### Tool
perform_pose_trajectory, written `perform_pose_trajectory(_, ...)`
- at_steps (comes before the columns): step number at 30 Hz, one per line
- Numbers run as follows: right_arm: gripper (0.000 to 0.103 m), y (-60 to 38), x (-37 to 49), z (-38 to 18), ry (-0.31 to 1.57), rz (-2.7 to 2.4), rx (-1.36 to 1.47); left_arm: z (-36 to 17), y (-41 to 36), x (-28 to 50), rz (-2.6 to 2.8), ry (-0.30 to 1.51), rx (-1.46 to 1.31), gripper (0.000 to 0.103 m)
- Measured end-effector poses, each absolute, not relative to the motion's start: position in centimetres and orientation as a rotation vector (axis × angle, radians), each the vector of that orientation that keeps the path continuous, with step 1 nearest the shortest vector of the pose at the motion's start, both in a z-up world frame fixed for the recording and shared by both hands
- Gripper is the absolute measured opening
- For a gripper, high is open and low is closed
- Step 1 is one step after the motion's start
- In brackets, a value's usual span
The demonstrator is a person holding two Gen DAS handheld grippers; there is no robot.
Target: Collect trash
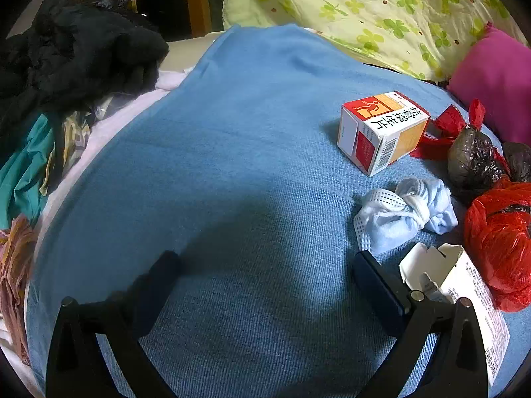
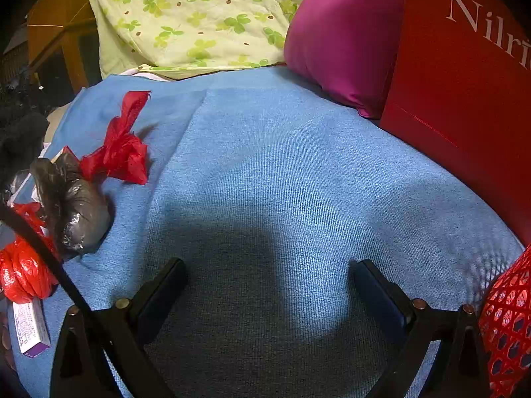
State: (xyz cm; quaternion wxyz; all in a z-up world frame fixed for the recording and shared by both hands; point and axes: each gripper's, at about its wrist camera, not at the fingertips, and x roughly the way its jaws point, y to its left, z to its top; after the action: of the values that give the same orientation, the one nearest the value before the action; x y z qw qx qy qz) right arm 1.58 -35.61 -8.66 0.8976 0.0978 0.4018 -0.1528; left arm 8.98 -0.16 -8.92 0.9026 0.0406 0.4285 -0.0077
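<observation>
Both jaws wide and empty: left gripper (image 1: 265, 275), right gripper (image 2: 268, 278) over bare blue blanket (image 1: 249, 132). Nothing collected yet, I'd say. Trash sits between them; crumpled mask (image 1: 403, 214) nearest left's fingers. Next: swing left gripper over, straddle it.

Edge cut-offs and occlusions, both wrist views

Left view: the open white carton (image 1: 464, 285) sits partly behind the right-hand finger (image 1: 378, 282), its print too small to read; the red bag (image 1: 501, 242) beyond it runs off the frame edge, a second dark wad (image 1: 519, 162) likewise. Right view: the red box (image 2: 464, 93) ahead-right of the jaws is cropped, its lettering cut after "Nilri"; the red mesh basket (image 2: 507, 325) beside the right finger is cropped too; a black strap (image 2: 49, 258) crosses the red bundle (image 2: 23, 275) left of the jaws; the small purple carton (image 2: 31, 328) has illegible text.
</observation>
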Motion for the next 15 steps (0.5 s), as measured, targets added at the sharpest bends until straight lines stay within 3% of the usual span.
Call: perform_pose_trajectory(15,0.103,-35.62,1.57,-8.65,0.832,-0.317,0.202,-8.93,0.05,8.92,-0.016,0.887,0.076,0.103)
